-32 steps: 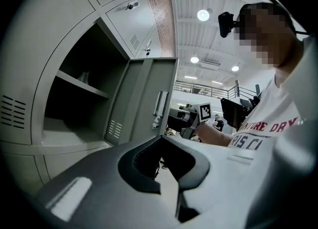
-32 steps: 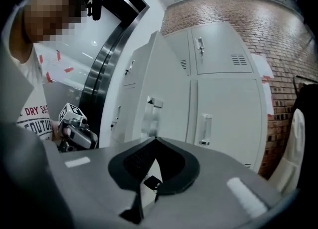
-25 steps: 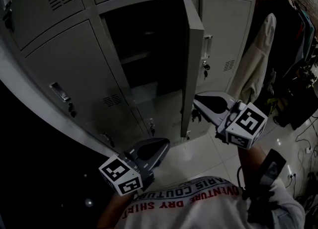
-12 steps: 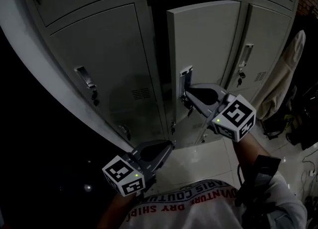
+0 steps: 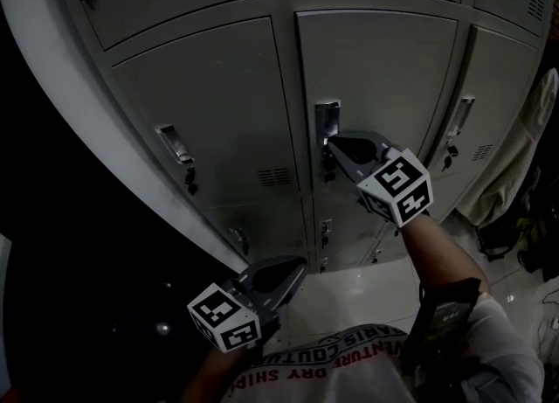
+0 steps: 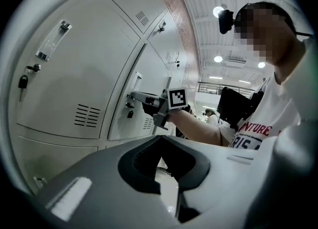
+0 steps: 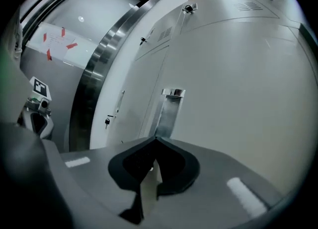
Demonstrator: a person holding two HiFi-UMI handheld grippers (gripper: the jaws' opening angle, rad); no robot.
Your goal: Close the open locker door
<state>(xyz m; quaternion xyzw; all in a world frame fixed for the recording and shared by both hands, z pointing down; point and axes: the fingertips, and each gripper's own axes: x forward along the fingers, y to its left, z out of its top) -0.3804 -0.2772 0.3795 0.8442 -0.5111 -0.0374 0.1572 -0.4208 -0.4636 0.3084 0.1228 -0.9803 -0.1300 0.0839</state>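
The grey locker door (image 5: 376, 69) lies flush with the neighbouring doors. Its metal handle plate (image 5: 327, 118) sits at the door's left edge. My right gripper (image 5: 333, 142) is shut, and its tip rests against the door just below that handle. In the right gripper view the handle plate (image 7: 169, 110) stands straight ahead of the closed jaws of the right gripper (image 7: 155, 139). My left gripper (image 5: 297, 264) hangs low near the person's chest, shut and holding nothing. The left gripper view shows the left gripper (image 6: 160, 138) tip and, beyond it, the right gripper (image 6: 147, 100) at the door.
Closed lockers surround the door: one to the left with a handle and key (image 5: 178, 149), one to the right (image 5: 458, 121). A pale garment (image 5: 524, 165) hangs at the far right. Glossy floor tiles (image 5: 349, 292) lie below. A dark curved metal frame (image 5: 79, 174) runs down the left.
The door swung from wide open to fully closed, with my right gripper following it in at the handle. The left gripper barely moved.
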